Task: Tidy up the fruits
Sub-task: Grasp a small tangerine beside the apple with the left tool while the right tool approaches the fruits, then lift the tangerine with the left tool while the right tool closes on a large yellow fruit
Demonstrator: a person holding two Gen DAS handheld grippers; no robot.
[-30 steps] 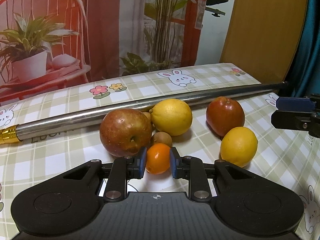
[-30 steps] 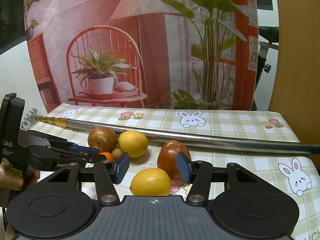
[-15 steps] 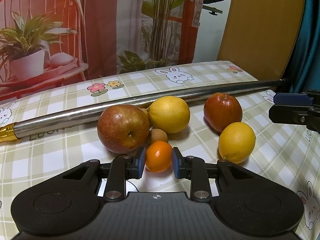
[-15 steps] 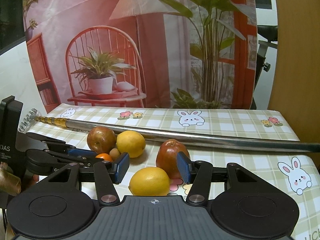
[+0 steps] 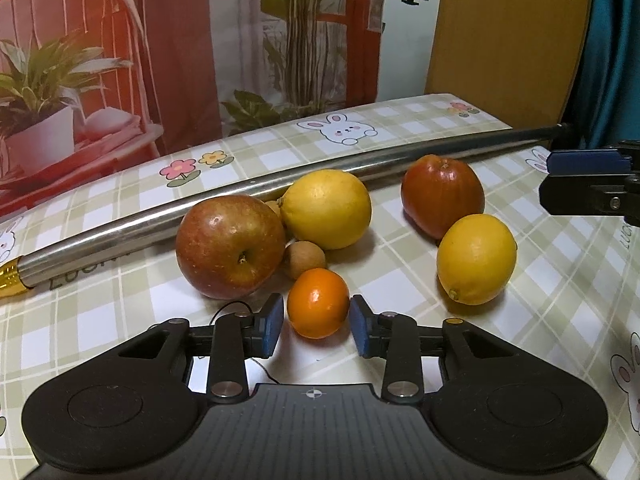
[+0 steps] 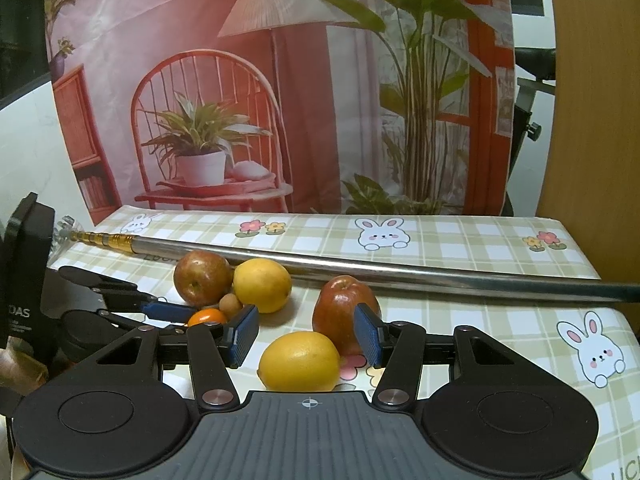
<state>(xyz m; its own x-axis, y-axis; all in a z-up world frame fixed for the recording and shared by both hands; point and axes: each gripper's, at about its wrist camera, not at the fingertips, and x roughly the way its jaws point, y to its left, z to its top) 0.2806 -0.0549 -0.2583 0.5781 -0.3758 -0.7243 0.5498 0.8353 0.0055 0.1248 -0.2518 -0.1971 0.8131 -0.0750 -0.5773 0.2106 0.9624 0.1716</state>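
Two tongs frame separate fruits. Left tongs (image 5: 318, 324), lower centre, stand slightly parted around the small orange (image 5: 317, 303), pads beside but not pressing it, apparently poised to grip. Right tongs (image 6: 306, 336) gape wide around the near lemon (image 6: 299, 361), holding nothing. A steel pole (image 5: 248, 192) fences the fruit on the tabletop (image 5: 560, 300).

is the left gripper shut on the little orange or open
Open. The left gripper has a gap showing between each blue pad and the small orange on the table.
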